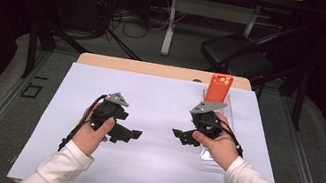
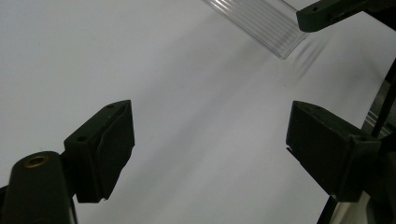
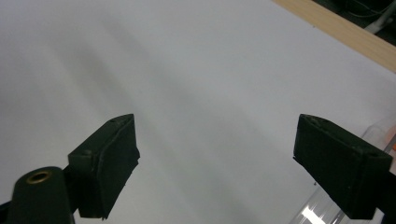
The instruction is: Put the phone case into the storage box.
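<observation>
L tongs [image 1: 129, 135] wide, nothing btwn, low over desk [image 1: 147, 170] centre. R tongs [image 1: 182, 136] wide too, empty, facing L pair. Clear tray [image 1: 227, 108] along R edge just beside R hand, orange phone [image 1: 218, 87] propped in far end, prob. ready for pickup.

- The high view is lit from above: the white sheet [image 1: 156, 120] is bright and even, while the room behind sinks into near black at both sides.
- That view is soft and slightly grainy; fine detail on the hands is smeared.
- Short, faint shadows lie under the left gripper [image 1: 129, 135] and right gripper [image 1: 179, 135].
- In the left gripper view the sheet shades from pale to grey; the clear tray [image 2: 261, 21] throws thin striped shadows.
- In both gripper views the near black jaws are dark, with little surface detail.
- In the right gripper view the sheet shows soft diagonal grey bands, and the table edge [image 3: 345, 32] is blurred.
</observation>
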`<state>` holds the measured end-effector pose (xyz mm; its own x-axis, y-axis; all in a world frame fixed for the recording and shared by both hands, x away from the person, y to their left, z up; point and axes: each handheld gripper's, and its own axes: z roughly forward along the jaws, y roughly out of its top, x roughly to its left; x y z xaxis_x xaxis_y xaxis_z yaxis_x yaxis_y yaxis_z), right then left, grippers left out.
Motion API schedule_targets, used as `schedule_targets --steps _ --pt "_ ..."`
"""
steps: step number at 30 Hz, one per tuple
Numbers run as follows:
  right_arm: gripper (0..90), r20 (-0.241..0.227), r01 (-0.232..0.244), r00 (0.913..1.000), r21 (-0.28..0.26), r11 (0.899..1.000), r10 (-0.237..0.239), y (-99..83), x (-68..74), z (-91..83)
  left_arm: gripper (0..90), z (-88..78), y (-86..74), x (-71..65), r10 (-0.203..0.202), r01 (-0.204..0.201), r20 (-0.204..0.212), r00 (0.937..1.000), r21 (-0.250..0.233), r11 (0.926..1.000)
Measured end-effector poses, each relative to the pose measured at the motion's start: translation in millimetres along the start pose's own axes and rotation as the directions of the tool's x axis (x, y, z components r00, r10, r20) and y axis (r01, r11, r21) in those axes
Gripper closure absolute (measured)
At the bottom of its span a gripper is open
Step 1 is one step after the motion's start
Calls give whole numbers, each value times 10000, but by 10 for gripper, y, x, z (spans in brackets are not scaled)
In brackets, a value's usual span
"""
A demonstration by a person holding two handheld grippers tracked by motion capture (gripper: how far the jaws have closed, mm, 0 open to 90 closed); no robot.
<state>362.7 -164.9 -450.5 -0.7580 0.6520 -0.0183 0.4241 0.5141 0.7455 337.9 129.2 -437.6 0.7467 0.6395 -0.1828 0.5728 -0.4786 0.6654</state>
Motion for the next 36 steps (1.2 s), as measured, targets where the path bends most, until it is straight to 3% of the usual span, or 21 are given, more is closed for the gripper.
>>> schedule_targets --steps 4,8,17,23,30,36 --pt "133 -9 140 9999 148 9998 -140 -93 59 29 159 26 -56 -8 -109 108 62 9999 164 9998" --pt "133 -272 -25 9996 328 9995 34 -185 104 48 159 51 -123 -19 -179 178 40 9998 131 9998" --pt "133 -171 196 9997 392 9990 -189 -368 229 20 159 96 -307 -37 -380 380 61 9993 66 9993" --pt "133 -653 -169 9977 367 9992 193 -440 274 -3 159 94 -400 -76 -559 558 100 9984 42 9984" --pt "133 -428 -76 9990 192 9998 85 -476 314 -27 159 93 -426 -84 -526 526 147 9985 35 9986" --pt "133 -410 -284 9988 36 9996 286 -521 313 -17 159 89 -456 -83 -497 499 148 9987 -130 9987"
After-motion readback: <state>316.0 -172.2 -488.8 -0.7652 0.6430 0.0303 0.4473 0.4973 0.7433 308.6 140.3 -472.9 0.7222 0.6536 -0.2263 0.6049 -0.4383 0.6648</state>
